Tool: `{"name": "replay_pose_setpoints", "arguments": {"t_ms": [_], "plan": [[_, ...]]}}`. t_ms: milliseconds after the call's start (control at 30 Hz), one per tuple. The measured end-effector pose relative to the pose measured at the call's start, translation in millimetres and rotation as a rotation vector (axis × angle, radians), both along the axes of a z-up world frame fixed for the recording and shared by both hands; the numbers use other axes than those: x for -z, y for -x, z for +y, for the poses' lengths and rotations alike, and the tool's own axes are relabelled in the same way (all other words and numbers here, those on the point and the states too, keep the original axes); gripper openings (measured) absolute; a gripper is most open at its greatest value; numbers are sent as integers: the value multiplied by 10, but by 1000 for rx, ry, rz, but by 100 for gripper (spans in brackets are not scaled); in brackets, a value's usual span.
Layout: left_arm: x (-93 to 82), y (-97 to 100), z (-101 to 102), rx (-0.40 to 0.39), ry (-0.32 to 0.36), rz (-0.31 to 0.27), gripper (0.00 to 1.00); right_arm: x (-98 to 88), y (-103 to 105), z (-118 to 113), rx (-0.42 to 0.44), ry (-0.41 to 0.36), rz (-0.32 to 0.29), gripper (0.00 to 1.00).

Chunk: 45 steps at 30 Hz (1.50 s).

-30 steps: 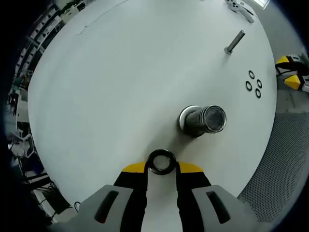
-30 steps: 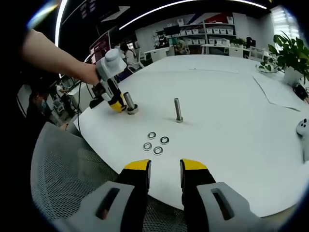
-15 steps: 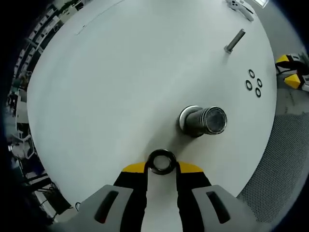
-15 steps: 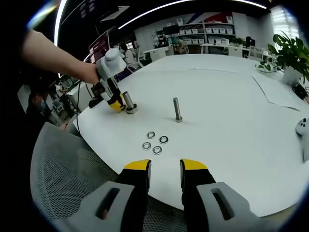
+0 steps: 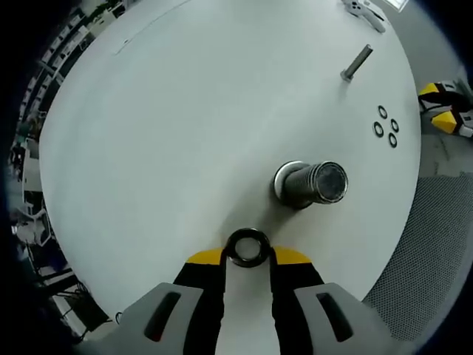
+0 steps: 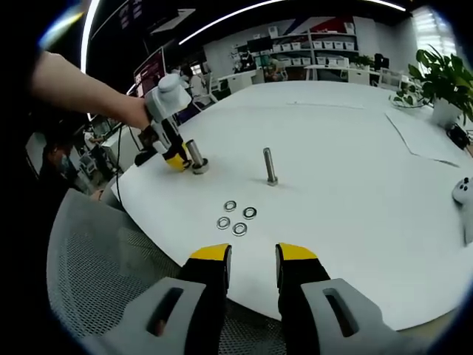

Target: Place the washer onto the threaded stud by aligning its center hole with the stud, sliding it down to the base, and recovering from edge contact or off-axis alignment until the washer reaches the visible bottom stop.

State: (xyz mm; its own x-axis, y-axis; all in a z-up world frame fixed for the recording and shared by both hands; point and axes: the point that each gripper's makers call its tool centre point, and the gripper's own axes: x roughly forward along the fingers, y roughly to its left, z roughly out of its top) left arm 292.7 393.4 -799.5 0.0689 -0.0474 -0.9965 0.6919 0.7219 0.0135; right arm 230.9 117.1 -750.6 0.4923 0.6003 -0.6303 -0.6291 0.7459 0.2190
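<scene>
**Washer held at the worktop, just short of the stud**

Between the yellow tips of the left gripper (image 5: 247,256) sits a dark ring, the washer (image 5: 247,248), clamped by its edges with its centre hole open to the camera. It hangs over the white worktop (image 5: 162,133), near the thick threaded stud (image 5: 314,183) but apart from it; the stud stands upright on a round flanged base and, in the left gripper view, its flat top faces the lens. The washer is beside the stud, not over it, and not on the thread.

Farther out in the left gripper view, four spare washers (image 5: 386,126) lie in a small cluster, and beyond them a slimmer bolt (image 5: 356,63) stands on the worktop.

In the right gripper view, the right gripper (image 6: 251,254) hovers off the near edge of the worktop with its jaws parted and nothing between them. Just ahead lie the spare washers (image 6: 235,216), then the slim bolt (image 6: 270,166) upright behind them. To the left, a person's hand (image 6: 129,111) holds the left gripper (image 6: 176,159) tip-down against the worktop, right beside the threaded stud (image 6: 196,157). A mesh chair back (image 6: 96,259) shows below the worktop edge, and a potted plant (image 6: 443,85) stands at the far right.
</scene>
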Motion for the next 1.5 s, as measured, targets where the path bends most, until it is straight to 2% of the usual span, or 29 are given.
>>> {"name": "replay_pose_setpoints", "arguments": {"t_ms": [667, 1133, 1500], "plan": [[6, -2, 9, -6, -7, 13, 21, 41, 27, -16, -2, 13, 26, 27], [-4, 6, 13, -10, 4, 4, 21, 50, 44, -1, -11, 18, 30, 28], [3, 4, 14, -11, -13, 23, 21, 25, 34, -2, -6, 10, 19, 27]]}}
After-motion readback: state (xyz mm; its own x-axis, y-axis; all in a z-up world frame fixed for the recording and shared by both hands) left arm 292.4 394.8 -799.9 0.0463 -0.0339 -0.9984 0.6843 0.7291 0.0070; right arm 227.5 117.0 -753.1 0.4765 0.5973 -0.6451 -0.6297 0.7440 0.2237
